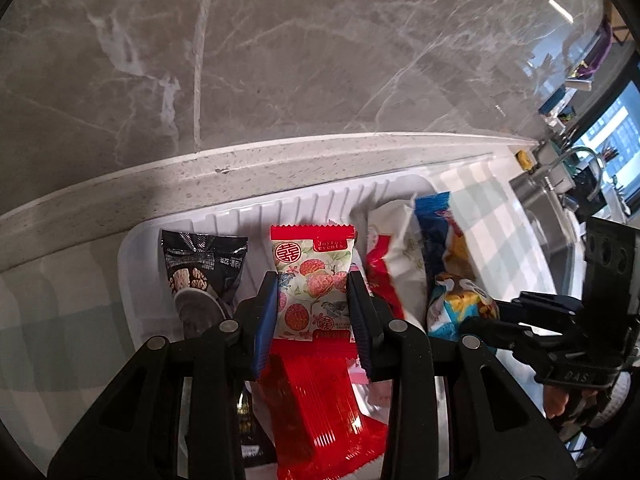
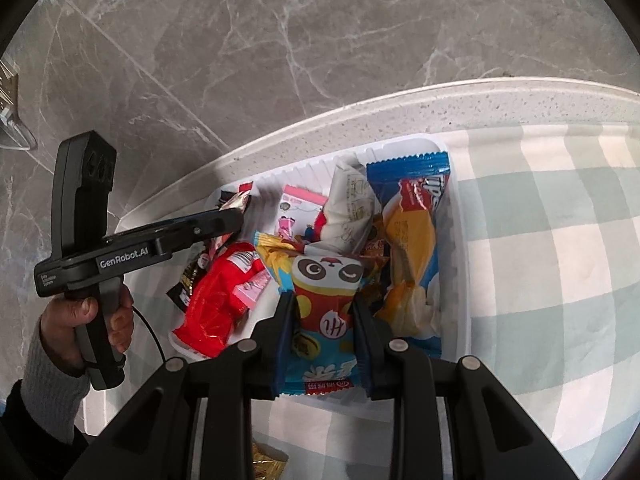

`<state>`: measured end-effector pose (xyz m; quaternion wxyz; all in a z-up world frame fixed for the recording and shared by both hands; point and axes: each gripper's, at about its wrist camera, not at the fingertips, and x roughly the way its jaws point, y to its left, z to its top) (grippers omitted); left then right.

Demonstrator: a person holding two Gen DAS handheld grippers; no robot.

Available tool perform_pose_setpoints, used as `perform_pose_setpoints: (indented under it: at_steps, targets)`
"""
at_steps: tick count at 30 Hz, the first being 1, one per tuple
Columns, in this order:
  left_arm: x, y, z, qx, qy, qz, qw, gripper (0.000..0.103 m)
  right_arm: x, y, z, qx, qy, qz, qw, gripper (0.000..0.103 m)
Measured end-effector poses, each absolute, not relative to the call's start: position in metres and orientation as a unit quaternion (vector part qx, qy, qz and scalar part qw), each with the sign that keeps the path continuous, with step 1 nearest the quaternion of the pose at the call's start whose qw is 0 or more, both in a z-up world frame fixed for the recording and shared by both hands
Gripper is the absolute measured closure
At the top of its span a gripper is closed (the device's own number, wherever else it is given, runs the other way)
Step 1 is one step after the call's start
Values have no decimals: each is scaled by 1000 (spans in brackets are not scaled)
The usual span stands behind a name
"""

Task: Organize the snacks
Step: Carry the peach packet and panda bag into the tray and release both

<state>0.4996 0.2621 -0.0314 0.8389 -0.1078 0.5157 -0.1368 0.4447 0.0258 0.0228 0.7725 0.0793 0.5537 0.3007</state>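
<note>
In the left wrist view my left gripper (image 1: 313, 278) is shut on a white floral packet with a red top (image 1: 310, 264), held over the white ribbed tray (image 1: 320, 204). In the tray lie a black packet (image 1: 204, 272), a red packet (image 1: 320, 412) and a blue packet (image 1: 444, 240). My right gripper (image 1: 478, 326) reaches in from the right. In the right wrist view my right gripper (image 2: 322, 298) is shut on a blue panda packet (image 2: 326, 280) above the tray (image 2: 460, 248). A hand (image 2: 80, 320) holds the left gripper (image 2: 234, 212) at the tray's far left.
The tray sits on a green-and-white checked cloth (image 2: 560, 260) on a speckled counter against a grey marble wall. It also holds a blue-orange packet (image 2: 412, 240), a white packet (image 2: 352, 208), a pink one (image 2: 296, 208) and a red one (image 2: 216, 300). A sink (image 1: 540, 216) lies to the right.
</note>
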Motion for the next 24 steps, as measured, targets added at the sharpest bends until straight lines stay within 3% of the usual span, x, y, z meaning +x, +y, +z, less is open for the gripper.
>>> perform_pose_setpoints:
  at_steps: [11,15,24]
  targets:
    - [507,244,-53,-80,520,-104,844,66,436,42,22,17,535,304,788,71]
    - [505,240,-50,-74,512,-97,850,58,430,48,26,-5,527,305,793,70]
    - [491,235,-31,-48,497,-91,862,54,416,50,38,-33,507,308,804,66]
